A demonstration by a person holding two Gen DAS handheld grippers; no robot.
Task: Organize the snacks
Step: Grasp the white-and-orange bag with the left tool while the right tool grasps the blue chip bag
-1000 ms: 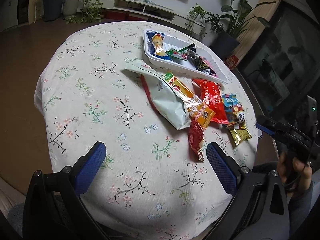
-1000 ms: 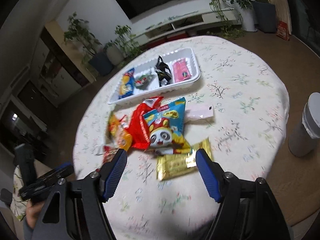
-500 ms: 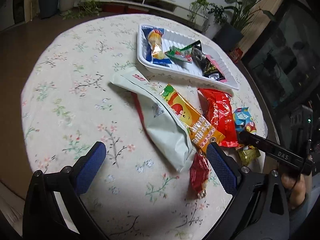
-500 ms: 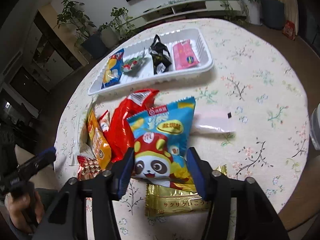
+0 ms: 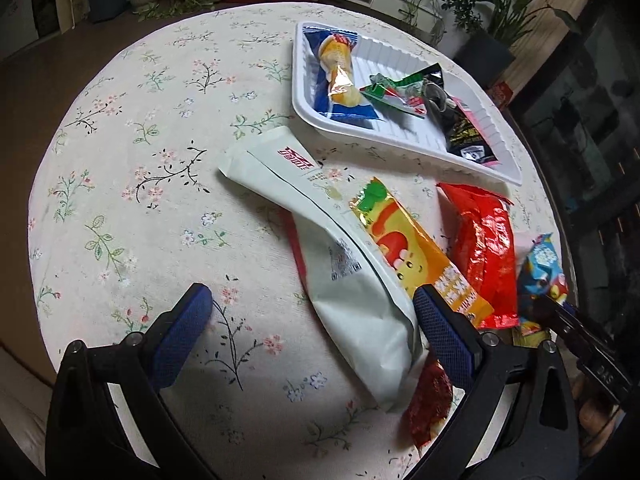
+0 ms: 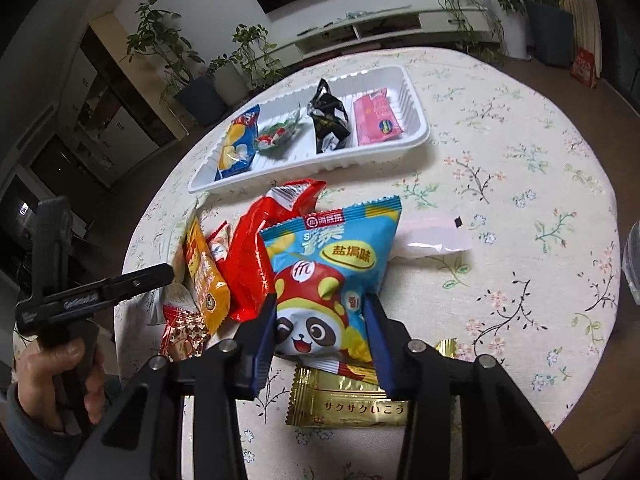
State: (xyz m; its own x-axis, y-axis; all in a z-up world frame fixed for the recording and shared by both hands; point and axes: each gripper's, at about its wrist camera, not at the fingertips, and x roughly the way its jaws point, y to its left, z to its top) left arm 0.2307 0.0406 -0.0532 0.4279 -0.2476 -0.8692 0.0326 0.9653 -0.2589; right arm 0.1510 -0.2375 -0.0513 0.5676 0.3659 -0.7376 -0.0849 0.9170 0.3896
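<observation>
A white tray (image 5: 298,92) at the table's far side holds several small snack packs in its compartments (image 6: 304,166). A pile lies in front of it: a long white pouch (image 5: 352,280), an orange-yellow packet (image 5: 412,248), a red bag (image 5: 488,248), a small red packet (image 5: 432,404), a gold packet (image 6: 352,408) and a blue panda bag (image 6: 332,264). My right gripper (image 6: 320,312) is closing on the panda bag's lower half, and its pads pinch the sides. My left gripper (image 5: 312,300) hangs open over the white pouch's near end.
A pale pink-clear packet (image 6: 432,236) lies right of the panda bag. A grey cylinder (image 6: 634,256) stands beyond the table's right edge. Potted plants and a low white shelf line the far wall. A hand (image 6: 60,376) holds the left gripper's handle.
The right jaws have narrowed from wide apart to pinching the panda bag, and they came closer to it. The left gripper has moved in over the white pouch and lower.
</observation>
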